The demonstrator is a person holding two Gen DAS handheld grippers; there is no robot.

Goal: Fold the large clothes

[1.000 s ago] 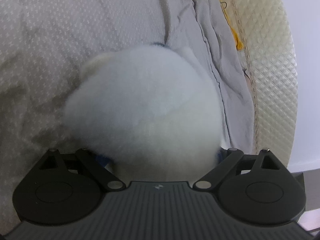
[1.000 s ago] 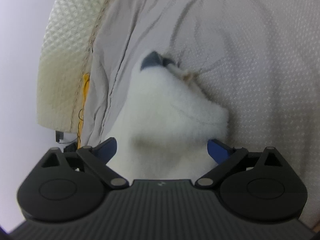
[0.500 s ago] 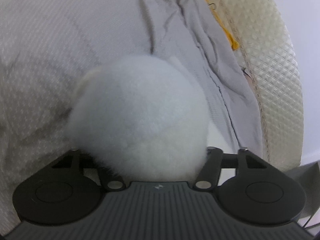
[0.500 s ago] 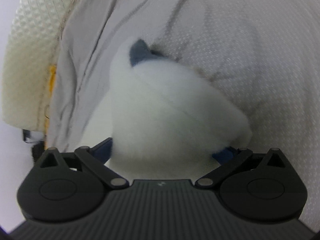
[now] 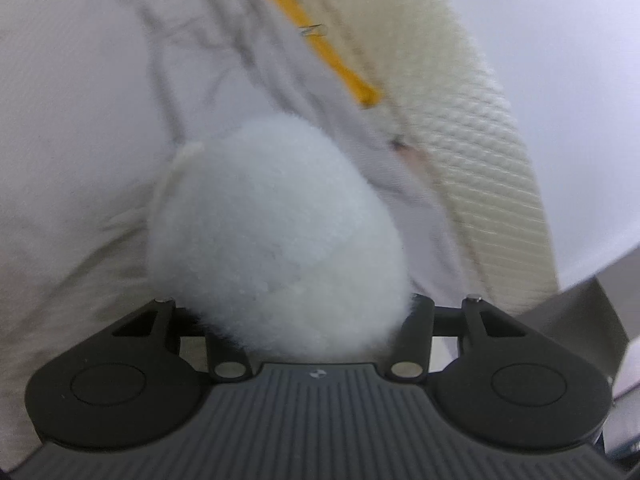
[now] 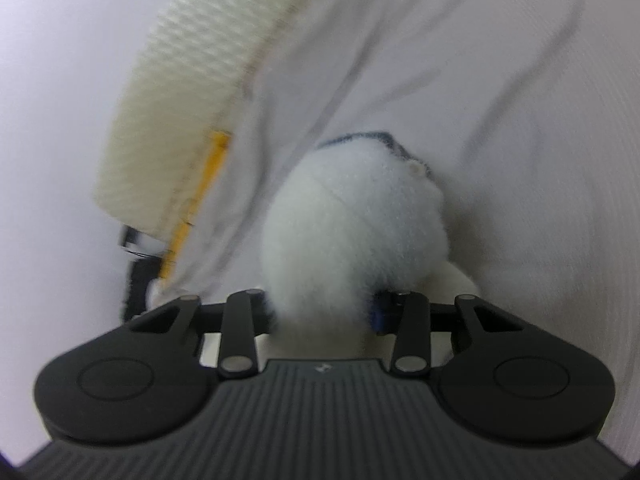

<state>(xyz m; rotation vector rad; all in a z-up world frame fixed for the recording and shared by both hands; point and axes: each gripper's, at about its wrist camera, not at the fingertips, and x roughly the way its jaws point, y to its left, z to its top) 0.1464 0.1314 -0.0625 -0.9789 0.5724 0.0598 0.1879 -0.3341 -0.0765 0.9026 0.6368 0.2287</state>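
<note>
A white fluffy fleece garment (image 5: 276, 236) bulges out between the jaws of my left gripper (image 5: 304, 320), which is shut on it; the fleece hides the fingers. In the right wrist view the same fleece garment (image 6: 352, 224) shows a dark blue trim at its far edge. My right gripper (image 6: 324, 312) is shut on it, and a blue finger pad (image 6: 376, 314) peeks out at the right. Both bunches hang over a grey sheet.
A grey patterned bed sheet (image 5: 80, 120) covers the surface; it also shows in the right wrist view (image 6: 520, 120). A cream quilted mattress edge (image 5: 480, 128) with a yellow strip (image 5: 320, 28) runs along the side. It also shows in the right wrist view (image 6: 168, 92). Beyond it is a pale wall.
Both grippers have closed from open onto the fleece. Both views have swung toward the mattress edge and are now motion-blurred.
</note>
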